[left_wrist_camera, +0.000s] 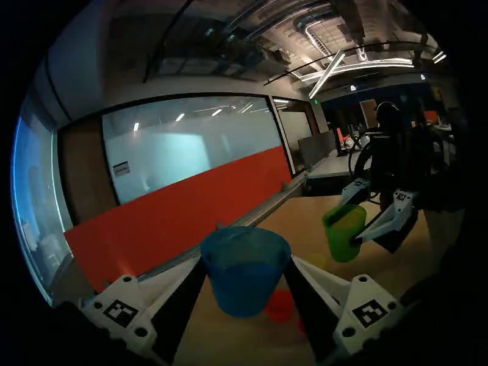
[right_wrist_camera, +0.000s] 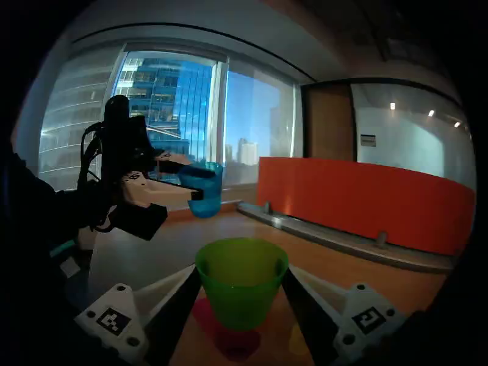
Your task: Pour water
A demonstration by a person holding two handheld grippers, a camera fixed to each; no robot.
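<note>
Two cups are each clamped in a gripper above a wooden table [left_wrist_camera: 287, 216]. The left gripper [left_wrist_camera: 246, 262] has its fingers pressed against both sides of a blue cup [left_wrist_camera: 246, 271], which sits roughly upright with its open mouth facing up; whether it holds any water cannot be told from the dim inside. The right gripper [right_wrist_camera: 242, 274] is closed the same way on a green cup [right_wrist_camera: 242, 283], also mouth up, and its inside looks bare as far as the rim lets one see. In the left gripper view the green cup shows farther off to the right, leaning slightly, gripped by the other tool with a dark-sleeved arm behind it. In the right gripper view the blue cup shows to the upper left, lifted clear of the table and set against a large window [right_wrist_camera: 177, 104] with tall buildings beyond. The two cups are apart, not touching, and the blue one looks to be the higher. On the table lies a flat red disc [left_wrist_camera: 279, 305], just beside and below the blue cup in the left gripper view; in the right gripper view it lies under the green cup, with a faint yellow spot [right_wrist_camera: 299, 341] near it. A long orange panel [right_wrist_camera: 366, 195] runs along the far edge of the table beneath a frosted glass wall.
</note>
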